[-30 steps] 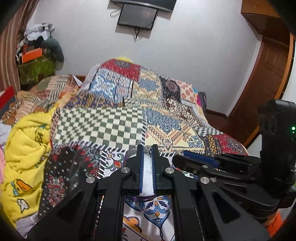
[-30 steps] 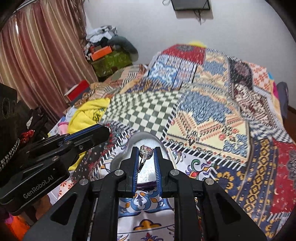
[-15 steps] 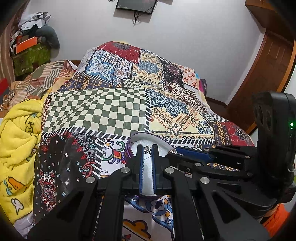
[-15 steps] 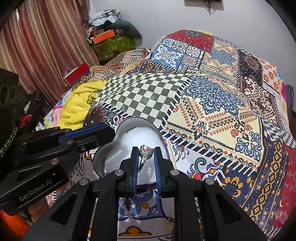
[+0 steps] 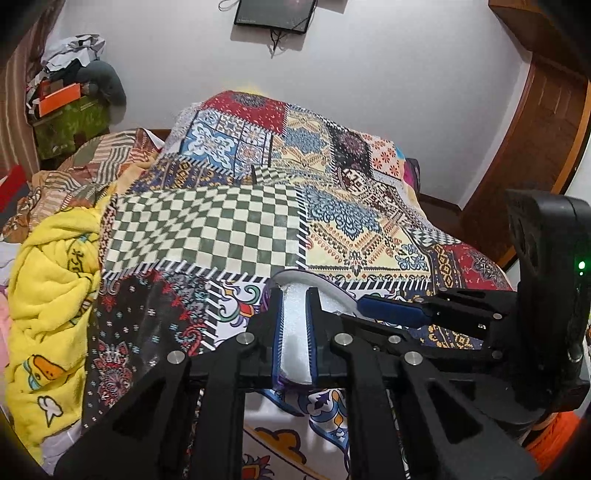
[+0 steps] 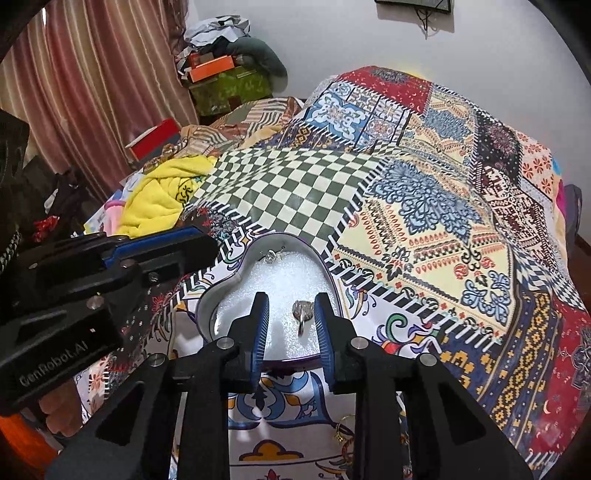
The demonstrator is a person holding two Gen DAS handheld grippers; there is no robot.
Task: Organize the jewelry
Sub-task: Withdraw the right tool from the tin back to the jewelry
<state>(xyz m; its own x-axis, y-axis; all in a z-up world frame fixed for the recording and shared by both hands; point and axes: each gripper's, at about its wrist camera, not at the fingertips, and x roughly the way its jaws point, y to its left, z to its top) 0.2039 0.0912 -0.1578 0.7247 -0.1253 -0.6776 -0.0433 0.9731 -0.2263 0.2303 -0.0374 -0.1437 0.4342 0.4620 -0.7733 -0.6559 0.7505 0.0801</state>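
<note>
The right gripper [image 6: 290, 325] stands with jaws spread, the ring [image 6: 303, 314] lying between them on the white padding of the heart-shaped box [image 6: 221, 295], seemingly placed for safekeeping. The left gripper [image 5: 294, 328], jaws narrowly parted and empty, hovers over the box's edge.

White wall [image 5: 369, 74] with dark screen [image 5: 275, 14] far beyond the fingers; patchwork-covered bed [image 5: 332, 206] ahead, striped curtain [image 6: 92, 74] left, wooden door [image 5: 535, 147] right.
</note>
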